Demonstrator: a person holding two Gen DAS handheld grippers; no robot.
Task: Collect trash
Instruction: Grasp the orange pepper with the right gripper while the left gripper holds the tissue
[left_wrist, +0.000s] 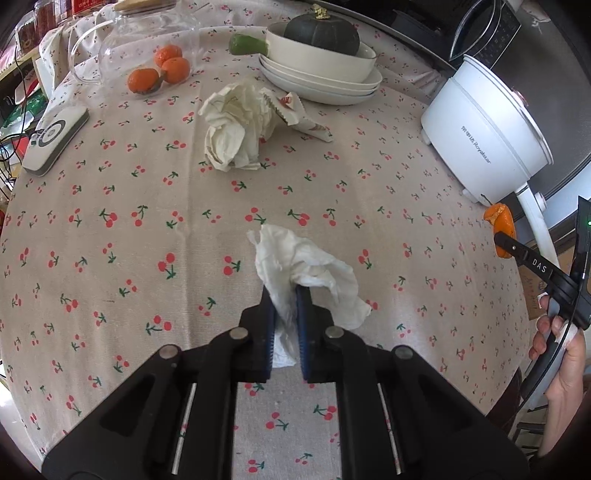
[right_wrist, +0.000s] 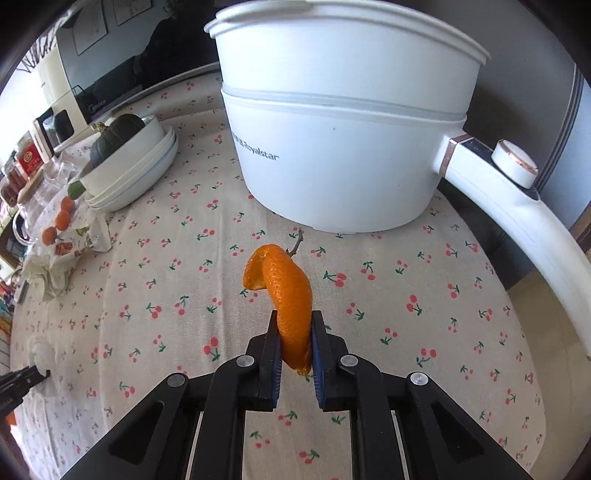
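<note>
Holding trash in both: your left gripper (left_wrist: 284, 295) is clamped on the white tissue (left_wrist: 306, 269), right gripper (right_wrist: 295, 321) pinching the orange peel (right_wrist: 288, 291), both just above the tablecloth (left_wrist: 110, 258). Crumpled paper and wrapper (left_wrist: 236, 125) remain by the plates (left_wrist: 321, 81). No bin visible; next you carry both off without loosening.

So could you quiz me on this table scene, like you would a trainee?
1. What does the left gripper hold?
2. True or false: the right gripper is shut on an orange peel.
3. Which trash is left on the cloth: A) a can, B) crumpled paper and a wrapper, C) a bottle?

Key: 1. A white tissue, pinched between its pads. 2. True. 3. B, lying in front of the stacked plates.
</note>
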